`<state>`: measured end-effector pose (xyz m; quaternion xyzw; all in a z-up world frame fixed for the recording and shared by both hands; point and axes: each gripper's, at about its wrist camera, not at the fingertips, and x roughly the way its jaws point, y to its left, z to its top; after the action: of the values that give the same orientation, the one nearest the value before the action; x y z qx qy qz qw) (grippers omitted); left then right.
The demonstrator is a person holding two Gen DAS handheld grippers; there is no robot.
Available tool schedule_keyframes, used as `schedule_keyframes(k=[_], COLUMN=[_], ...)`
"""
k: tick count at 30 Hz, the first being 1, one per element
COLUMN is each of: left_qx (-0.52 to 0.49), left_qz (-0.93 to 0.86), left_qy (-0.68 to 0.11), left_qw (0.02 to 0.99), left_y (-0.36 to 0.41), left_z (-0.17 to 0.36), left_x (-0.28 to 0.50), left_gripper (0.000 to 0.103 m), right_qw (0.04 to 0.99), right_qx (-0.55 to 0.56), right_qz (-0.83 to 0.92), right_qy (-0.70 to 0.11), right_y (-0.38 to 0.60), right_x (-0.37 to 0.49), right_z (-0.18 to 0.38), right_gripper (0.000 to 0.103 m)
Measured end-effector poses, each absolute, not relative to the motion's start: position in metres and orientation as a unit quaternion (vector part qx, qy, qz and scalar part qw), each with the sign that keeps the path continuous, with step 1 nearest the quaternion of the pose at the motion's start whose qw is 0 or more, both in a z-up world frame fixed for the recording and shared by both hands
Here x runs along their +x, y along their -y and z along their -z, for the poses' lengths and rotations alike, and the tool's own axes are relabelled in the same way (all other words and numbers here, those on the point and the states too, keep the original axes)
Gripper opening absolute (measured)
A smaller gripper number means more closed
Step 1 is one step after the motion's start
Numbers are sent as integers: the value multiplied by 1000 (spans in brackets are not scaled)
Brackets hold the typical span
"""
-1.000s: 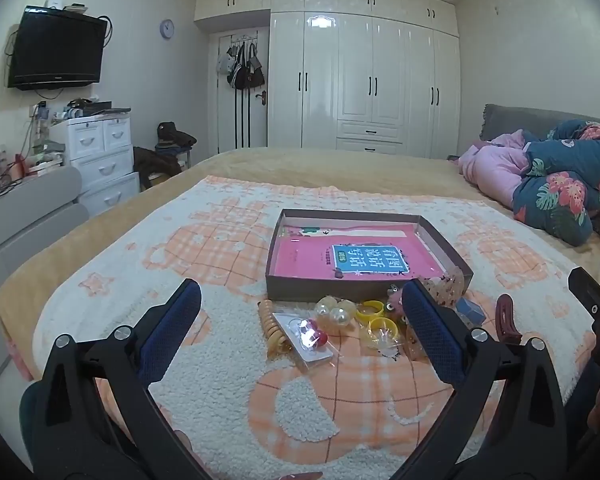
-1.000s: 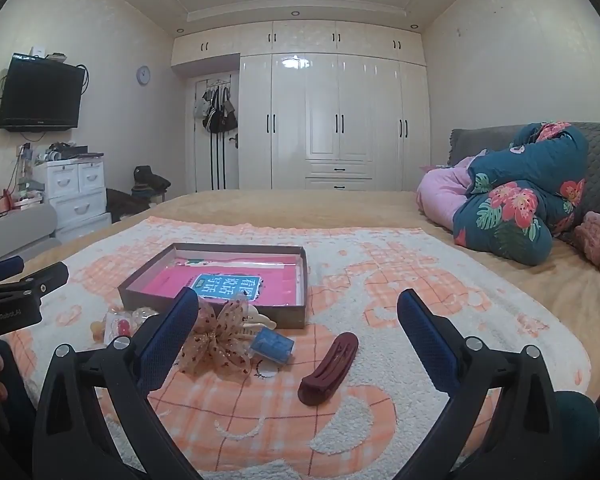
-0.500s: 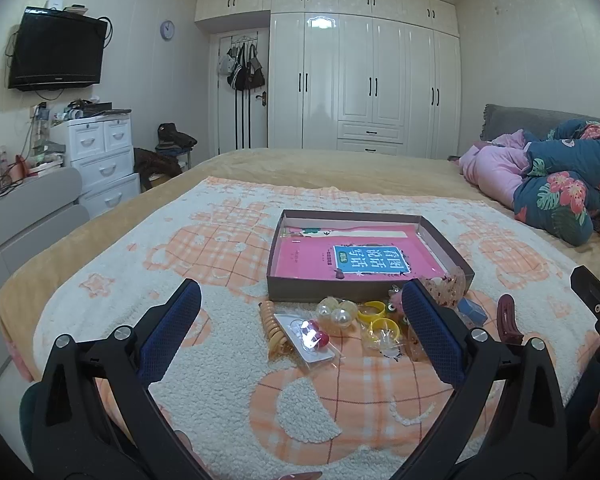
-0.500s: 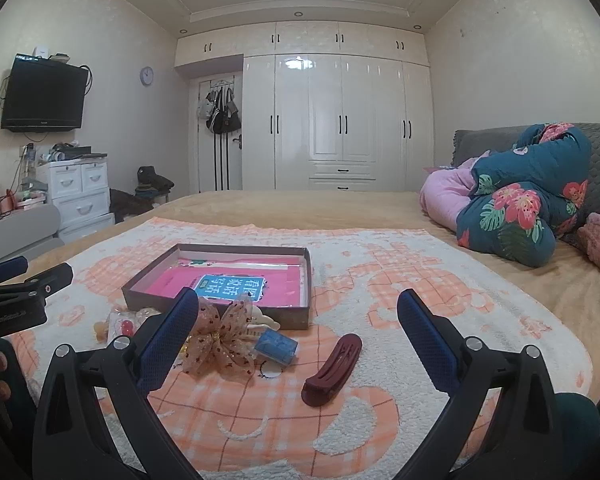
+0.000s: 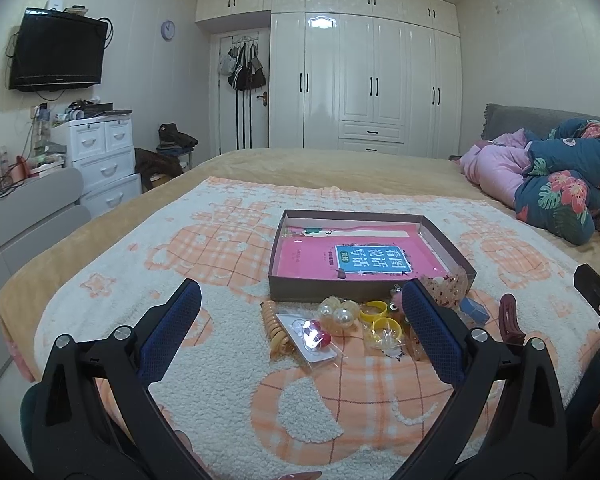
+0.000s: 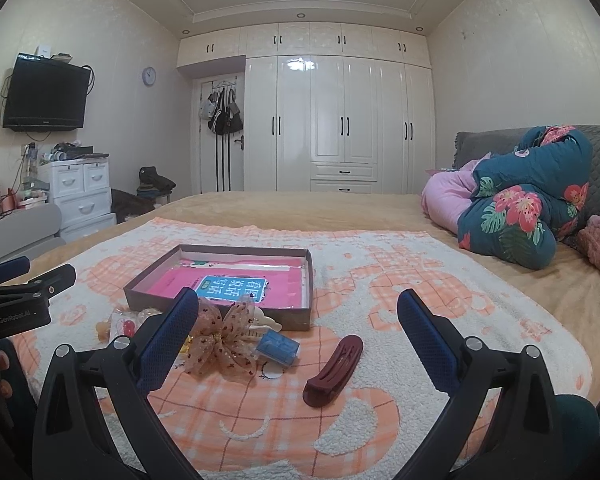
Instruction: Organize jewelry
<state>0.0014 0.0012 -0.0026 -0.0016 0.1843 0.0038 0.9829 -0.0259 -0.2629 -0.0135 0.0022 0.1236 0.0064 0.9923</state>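
Observation:
A shallow brown box point(image 5: 284, 280) point(image 6: 220, 306) with a pink booklet inside lies on the bed blanket. In front of it lie loose pieces: an orange spiral hair tie point(image 5: 273, 326), a clear packet with red beads point(image 5: 314, 336), clear bubble balls point(image 5: 338, 314), yellow rings point(image 5: 382, 320), a dotted bow clip point(image 6: 220, 336), a blue box point(image 6: 278, 346) and a dark red hair clip point(image 6: 334, 370) point(image 5: 510, 318). My left gripper point(image 5: 300, 328) is open and empty, just short of the pieces. My right gripper point(image 6: 298, 344) is open and empty above the blue box and red clip.
The white and orange blanket point(image 5: 228, 360) covers the tan bed. Folded floral and pink quilts point(image 6: 524, 208) lie at the right. White drawers point(image 5: 104, 160) and a grey unit stand off the bed's left side. The other gripper shows at each view's edge point(image 6: 16, 300).
Both grippers have drifted slightly, and the scene sits a little differently in each view. Both stay open and empty. The pieces on the blanket have not moved.

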Motion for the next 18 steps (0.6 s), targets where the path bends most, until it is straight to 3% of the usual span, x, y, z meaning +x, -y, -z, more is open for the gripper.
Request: schedule_keyframes(k=[18], left_qx=[-1], left_qz=[-4], left_qy=[-180], left_qw=[984], left_y=[0], left_z=[-1], left_x=[-1], left_gripper=[92], right_qw=[993], right_qx=[3], right_qz=[-5], right_qy=[-122], right_y=[261], right_x=[-26], right_z=[13], right_gripper=[97])
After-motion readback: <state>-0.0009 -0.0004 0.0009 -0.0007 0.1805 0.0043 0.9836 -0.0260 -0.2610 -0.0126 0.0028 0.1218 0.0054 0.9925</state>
